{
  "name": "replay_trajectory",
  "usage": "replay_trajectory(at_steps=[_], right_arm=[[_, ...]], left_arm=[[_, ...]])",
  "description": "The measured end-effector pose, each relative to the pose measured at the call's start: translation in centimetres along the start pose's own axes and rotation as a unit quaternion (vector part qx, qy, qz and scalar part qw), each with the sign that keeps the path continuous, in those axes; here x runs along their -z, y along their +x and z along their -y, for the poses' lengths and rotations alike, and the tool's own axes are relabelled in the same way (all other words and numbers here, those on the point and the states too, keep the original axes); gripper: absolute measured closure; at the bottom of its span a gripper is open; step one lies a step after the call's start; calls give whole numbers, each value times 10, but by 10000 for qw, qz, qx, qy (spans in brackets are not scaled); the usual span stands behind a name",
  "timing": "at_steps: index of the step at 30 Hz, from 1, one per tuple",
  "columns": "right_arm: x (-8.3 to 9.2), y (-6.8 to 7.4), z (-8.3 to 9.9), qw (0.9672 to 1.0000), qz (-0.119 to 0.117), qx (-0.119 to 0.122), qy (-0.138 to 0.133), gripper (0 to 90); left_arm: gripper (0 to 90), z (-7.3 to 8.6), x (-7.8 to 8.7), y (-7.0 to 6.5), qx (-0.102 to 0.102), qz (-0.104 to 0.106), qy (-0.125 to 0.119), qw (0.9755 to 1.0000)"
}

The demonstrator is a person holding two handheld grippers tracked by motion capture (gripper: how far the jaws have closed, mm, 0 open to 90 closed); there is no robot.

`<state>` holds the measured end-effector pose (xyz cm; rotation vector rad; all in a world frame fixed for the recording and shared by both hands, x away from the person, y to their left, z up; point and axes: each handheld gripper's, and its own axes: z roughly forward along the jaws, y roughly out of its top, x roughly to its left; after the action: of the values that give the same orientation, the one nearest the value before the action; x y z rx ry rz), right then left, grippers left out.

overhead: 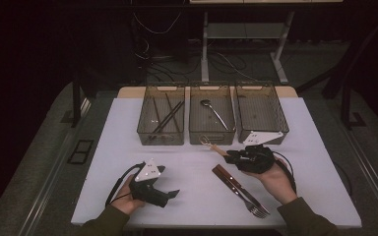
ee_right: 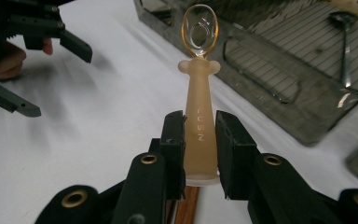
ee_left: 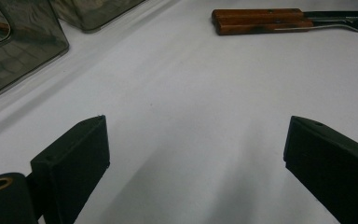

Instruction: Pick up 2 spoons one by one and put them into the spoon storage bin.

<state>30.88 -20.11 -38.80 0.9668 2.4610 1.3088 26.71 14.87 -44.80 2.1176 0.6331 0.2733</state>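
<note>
Behind the right gripper (overhead: 232,155) in the high view, the small spoon (overhead: 207,141) it carries is hard to make out: a pale handle and a faint loop of bowl in front of the middle tray (overhead: 211,135). The right gripper view makes it plain: the fingers (ee_right: 173,140) are pressed against both sides of a frosted, peach-coloured handle with raised lettering too blurred to read, and the clear bowl of the spoon (ee_right: 199,33) points away toward the trays, off the counter (ee_right: 98,140). That view also catches the left gripper (ee_right: 51,70) at its upper left, partly cut off by the edge. From the left gripper view, its own fingers (ee_left: 74,158) stand wide apart over bare counter with nothing between them. Beyond them lie two wooden handles and fork tines, cut off at the right edge; the high view shows these as a knife (overhead: 229,178) and fork (overhead: 248,199) side by side. Among the three smoky trays, the left tray (overhead: 161,135) holds dark chopsticks (overhead: 167,118), the middle one a metal spoon (overhead: 212,110), and the right tray's (overhead: 261,123) contents cannot be made out.
</note>
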Motion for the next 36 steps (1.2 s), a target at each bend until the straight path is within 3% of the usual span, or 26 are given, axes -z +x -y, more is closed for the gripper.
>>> replay_trajectory(at_steps=[4,20,36], right_arm=[[4,-6,-1,9999,23,-90,-84,738],[10,-20,-13,9991,169,-252,-290,738],[2,-31,-30,9980,238,-439,-382,738]], left_arm=[[59,0,1,0,-49,-18,-22,10000],[59,0,0,-1,73,-13,-76,9999],[59,0,0,0,56,-24,-80,9999]])
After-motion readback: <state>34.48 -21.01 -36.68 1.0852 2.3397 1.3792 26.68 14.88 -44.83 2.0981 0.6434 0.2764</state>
